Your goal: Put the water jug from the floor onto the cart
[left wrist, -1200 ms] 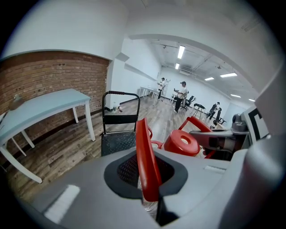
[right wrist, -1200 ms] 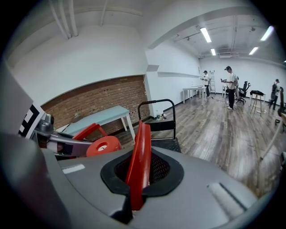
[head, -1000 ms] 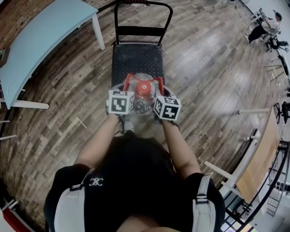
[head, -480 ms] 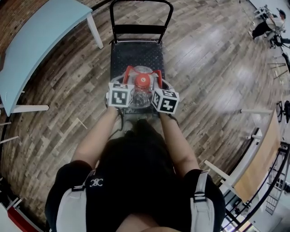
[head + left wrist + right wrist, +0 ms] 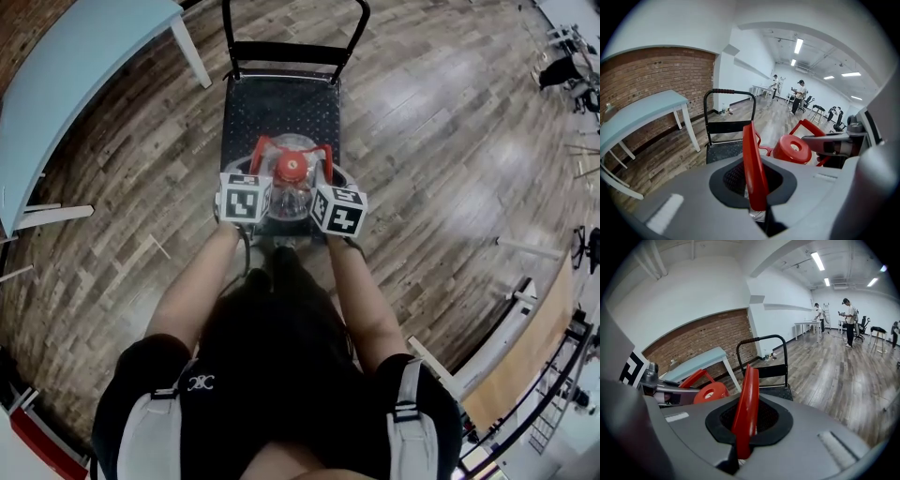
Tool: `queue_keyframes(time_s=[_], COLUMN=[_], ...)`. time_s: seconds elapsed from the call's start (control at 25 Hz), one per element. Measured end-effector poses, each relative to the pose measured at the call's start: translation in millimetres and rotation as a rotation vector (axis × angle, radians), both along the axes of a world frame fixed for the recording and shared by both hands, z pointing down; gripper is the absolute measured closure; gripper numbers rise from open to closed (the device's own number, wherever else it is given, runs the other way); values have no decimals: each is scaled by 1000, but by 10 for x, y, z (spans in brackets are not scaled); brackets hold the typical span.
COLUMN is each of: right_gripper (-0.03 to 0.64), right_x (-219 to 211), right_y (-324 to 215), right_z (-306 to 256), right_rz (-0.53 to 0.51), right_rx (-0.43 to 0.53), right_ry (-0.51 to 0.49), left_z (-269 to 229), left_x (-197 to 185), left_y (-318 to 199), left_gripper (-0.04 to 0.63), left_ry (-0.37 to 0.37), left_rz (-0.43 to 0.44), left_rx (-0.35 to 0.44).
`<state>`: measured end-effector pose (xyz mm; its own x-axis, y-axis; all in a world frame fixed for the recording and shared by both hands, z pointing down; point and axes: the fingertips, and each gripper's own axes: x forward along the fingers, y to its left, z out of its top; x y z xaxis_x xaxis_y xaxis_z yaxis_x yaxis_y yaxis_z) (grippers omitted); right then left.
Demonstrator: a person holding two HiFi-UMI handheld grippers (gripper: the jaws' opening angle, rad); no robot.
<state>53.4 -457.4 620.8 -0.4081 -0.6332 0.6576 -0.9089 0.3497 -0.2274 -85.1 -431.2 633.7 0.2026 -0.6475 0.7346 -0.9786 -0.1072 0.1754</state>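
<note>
The clear water jug (image 5: 292, 200) with a red cap (image 5: 289, 167) hangs over the near end of the black cart deck (image 5: 279, 105). My left gripper (image 5: 262, 161) is shut on the jug's left red handle (image 5: 753, 173). My right gripper (image 5: 323, 165) is shut on the right red handle (image 5: 746, 408). Each handle runs edge-on through the jaws in its gripper view. The cap (image 5: 792, 149) shows beside the left gripper (image 5: 757, 208), and likewise the cap (image 5: 710, 392) beside the right gripper (image 5: 739, 450). The jug's base is hidden, so I cannot tell if it touches the deck.
The cart's upright push handle (image 5: 292, 47) stands at its far end. A light blue table (image 5: 66, 84) with white legs sits to the left on the wooden floor. People and office chairs (image 5: 801, 96) are far off across the room.
Both grippers have carried the jug forward and a little lower, from the cart's near edge to over its deck. The grips look unchanged.
</note>
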Motion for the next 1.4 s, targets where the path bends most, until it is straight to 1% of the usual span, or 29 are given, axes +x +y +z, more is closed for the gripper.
queue_keyframes(time_s=[0.2, 0.44, 0.64, 0.8, 1.04, 1.28, 1.4], right_gripper=[592, 592, 592, 592, 592, 588, 586], right_x=[36, 53, 23, 18, 18, -54, -109], right_y=[-353, -789, -1124, -1374, -1644, -1728, -1757], right_z=[227, 577, 839, 1020, 1226, 1435, 1502], right_rz=[-47, -49, -43, -53, -81, -100, -117], right_rx=[11, -1, -17, -17, -22, -70, -89], right_ry=[46, 37, 29, 19, 24, 4, 13], left_z=[241, 601, 824, 989, 1212, 1390, 1481], left_x=[63, 66, 51, 40, 64, 37, -9], left_y=[-324, -742, -1144, -1396, -1590, -1676, -1684], left_gripper=[581, 581, 581, 581, 581, 581, 580], left_ry=[-13, -31, -76, -71, -56, -50, -47], left_rz=[-14, -25, 5, -9, -40, -51, -54], left_rx=[-17, -34, -21, -33, -44, -74, -92])
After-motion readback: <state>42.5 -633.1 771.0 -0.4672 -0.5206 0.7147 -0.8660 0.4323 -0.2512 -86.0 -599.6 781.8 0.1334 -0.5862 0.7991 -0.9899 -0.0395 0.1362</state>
